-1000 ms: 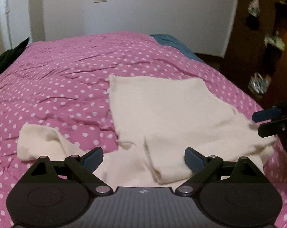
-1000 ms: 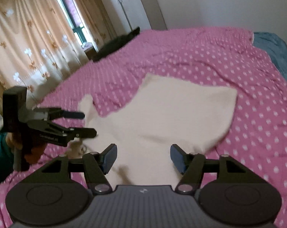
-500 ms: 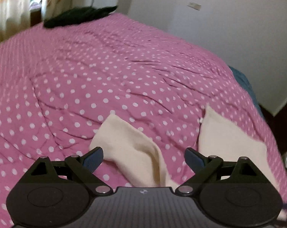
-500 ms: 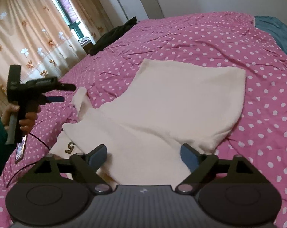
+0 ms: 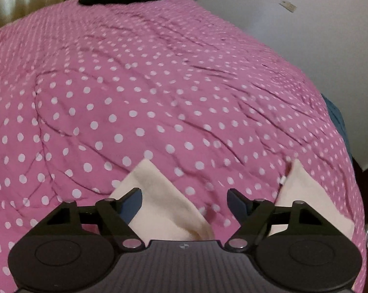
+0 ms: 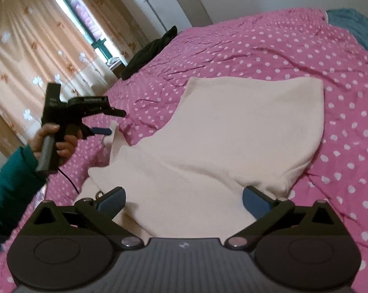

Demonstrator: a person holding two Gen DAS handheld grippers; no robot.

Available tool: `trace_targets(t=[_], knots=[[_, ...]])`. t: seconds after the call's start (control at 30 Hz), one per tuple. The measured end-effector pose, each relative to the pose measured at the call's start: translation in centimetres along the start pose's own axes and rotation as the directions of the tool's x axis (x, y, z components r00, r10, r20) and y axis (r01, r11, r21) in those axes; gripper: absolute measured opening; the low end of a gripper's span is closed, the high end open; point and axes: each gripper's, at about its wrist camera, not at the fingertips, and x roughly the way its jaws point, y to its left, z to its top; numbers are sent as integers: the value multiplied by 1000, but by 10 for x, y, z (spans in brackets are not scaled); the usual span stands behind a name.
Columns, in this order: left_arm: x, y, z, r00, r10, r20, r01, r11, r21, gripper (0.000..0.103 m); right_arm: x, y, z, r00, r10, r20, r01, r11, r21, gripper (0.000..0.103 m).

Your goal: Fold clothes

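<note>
Cream garment point(image 6: 223, 146) flat on pink dotted bedspread point(image 6: 293, 56); left gripper point(image 5: 184, 201) closing over sleeve, 9 o'clock; right gripper point(image 6: 184, 199) opening, empty.

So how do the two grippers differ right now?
The left gripper is closing around the sleeve tip, pads not yet pressing; the right gripper is opening, wider, over the cream garment's body. In the right wrist view the left is rolled sideways. Neither grips cloth.
</note>
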Motion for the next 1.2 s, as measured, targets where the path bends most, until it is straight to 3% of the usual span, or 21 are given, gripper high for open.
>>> trace_targets(t=[0.1,0.2,0.3,0.37,0.47,0.6,0.7,0.8,0.83,0.9,1.03,1.2], knots=[[6,4,2,1000,4,-15,-4,1000,-27,69,1,-5,1,1000,18,2,-18,999,33,103],[10,7,2,1000,25,-15,-26,999,-36,52,3,-2,-1,1000,6,0,-6,1000,21,103],[11,17,1,1000,29,-12,-30,997,-64,34,5,1,-3,1000,-5,-6,5,1000,10,103],[8,23,1,1000,20,-5,-21,997,-79,13,6,0,-2,1000,-2,-20,2,1000,4,103],[-2,30,1,1000,-15,17,17,995,-94,5,4,-3,1,1000,11,-17,-11,1000,27,103],[-28,26,4,991,-104,80,110,991,-74,4,-6,-1,3,999,13,31,-14,999,38,103],[-56,13,9,966,-208,155,212,977,-12,4,-16,4,5,998,2,67,-4,1000,23,103],[-83,-10,12,924,-313,217,306,950,68,4,-26,8,7,995,-5,98,3,1000,16,103],[-91,-18,13,908,-352,228,337,936,99,4,-29,8,7,994,-4,109,2,1000,17,103],[-103,-35,13,894,-387,227,355,920,167,4,-35,9,8,991,-4,132,1,1000,19,103],[-90,-51,7,946,-282,157,253,950,182,6,-41,8,5,988,10,151,-14,1000,28,103],[-51,-36,3,984,-140,107,128,986,107,14,-36,6,2,990,23,139,-28,999,30,103]])
